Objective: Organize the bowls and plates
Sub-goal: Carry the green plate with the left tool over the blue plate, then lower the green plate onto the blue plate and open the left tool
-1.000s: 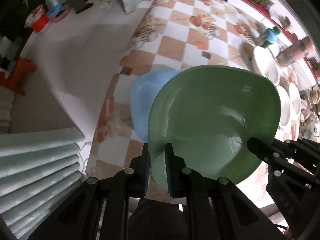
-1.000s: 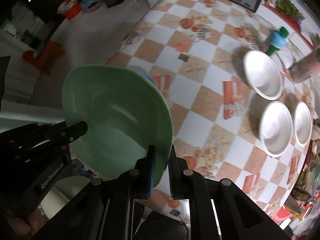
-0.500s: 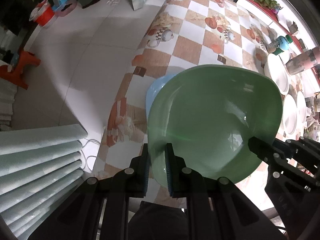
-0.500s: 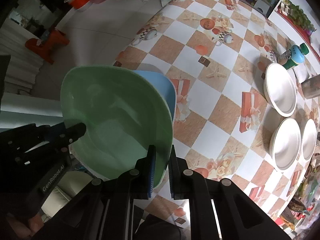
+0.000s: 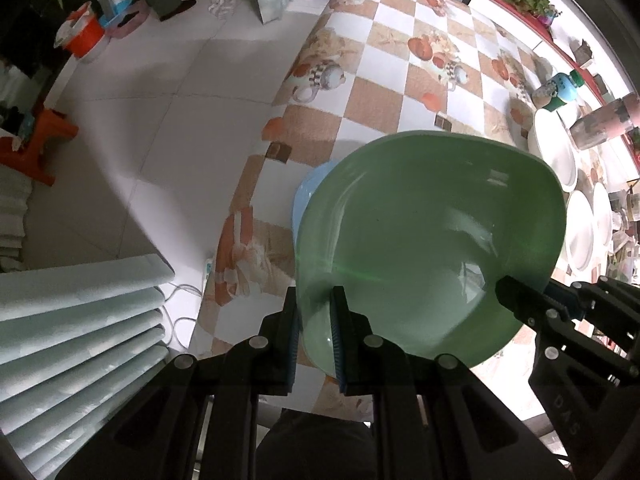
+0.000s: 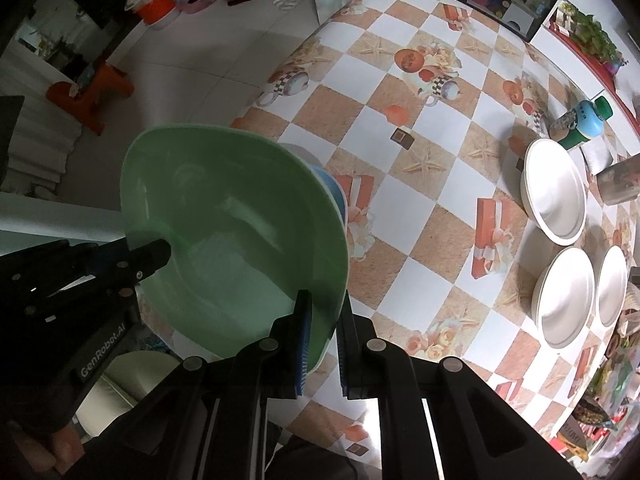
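Note:
A large green bowl (image 5: 432, 240) is held in the air by both grippers over a blue bowl (image 5: 305, 196) that rests on the checkered table near its left edge. My left gripper (image 5: 316, 304) is shut on the green bowl's near rim. My right gripper (image 6: 322, 308) is shut on the opposite rim of the green bowl (image 6: 236, 240). The blue bowl (image 6: 334, 192) is mostly hidden under the green one. Three white plates (image 6: 554, 188) lie at the table's right side.
A green-capped bottle (image 6: 582, 122) and a pinkish cup (image 5: 600, 128) stand by the white plates (image 5: 554, 148). The table's left edge (image 5: 256, 168) drops to a tiled floor with an orange stool (image 5: 36, 144) and an orange bucket (image 5: 82, 34). Stacked pale panels (image 5: 80, 320) lie at lower left.
Both grippers have carried the green bowl farther over the blue bowl, hiding more of it. The view has pulled back, showing more of the table.

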Demonstrator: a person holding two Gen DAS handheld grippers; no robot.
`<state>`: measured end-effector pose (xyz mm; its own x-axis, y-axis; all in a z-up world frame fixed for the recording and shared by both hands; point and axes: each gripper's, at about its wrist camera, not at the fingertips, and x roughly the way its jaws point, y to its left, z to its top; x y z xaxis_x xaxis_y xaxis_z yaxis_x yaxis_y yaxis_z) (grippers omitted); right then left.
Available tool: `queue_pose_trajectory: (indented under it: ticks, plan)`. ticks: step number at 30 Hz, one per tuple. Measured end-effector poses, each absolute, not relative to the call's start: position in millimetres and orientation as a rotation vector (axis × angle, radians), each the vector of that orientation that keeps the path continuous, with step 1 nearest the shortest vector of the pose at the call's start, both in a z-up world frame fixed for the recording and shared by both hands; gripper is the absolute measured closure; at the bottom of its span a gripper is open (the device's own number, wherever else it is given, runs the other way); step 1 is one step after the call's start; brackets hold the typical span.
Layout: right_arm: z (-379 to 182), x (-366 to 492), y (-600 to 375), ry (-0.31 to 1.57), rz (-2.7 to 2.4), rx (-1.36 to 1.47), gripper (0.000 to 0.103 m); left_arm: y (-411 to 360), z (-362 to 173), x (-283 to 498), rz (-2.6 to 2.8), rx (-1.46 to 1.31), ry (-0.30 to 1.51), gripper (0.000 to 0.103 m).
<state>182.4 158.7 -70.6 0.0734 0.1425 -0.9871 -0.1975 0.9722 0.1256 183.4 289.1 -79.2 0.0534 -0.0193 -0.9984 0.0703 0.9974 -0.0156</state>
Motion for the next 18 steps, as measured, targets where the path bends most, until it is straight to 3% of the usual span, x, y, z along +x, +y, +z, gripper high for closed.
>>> queue_pose_trajectory:
  ticks: [18]
  plan:
    - [-107.1, 201.5, 160.9, 1.517, 0.22, -0.028, 0.089, 288.3, -122.2, 203.2, -0.064, 0.087, 1.573, 0.087]
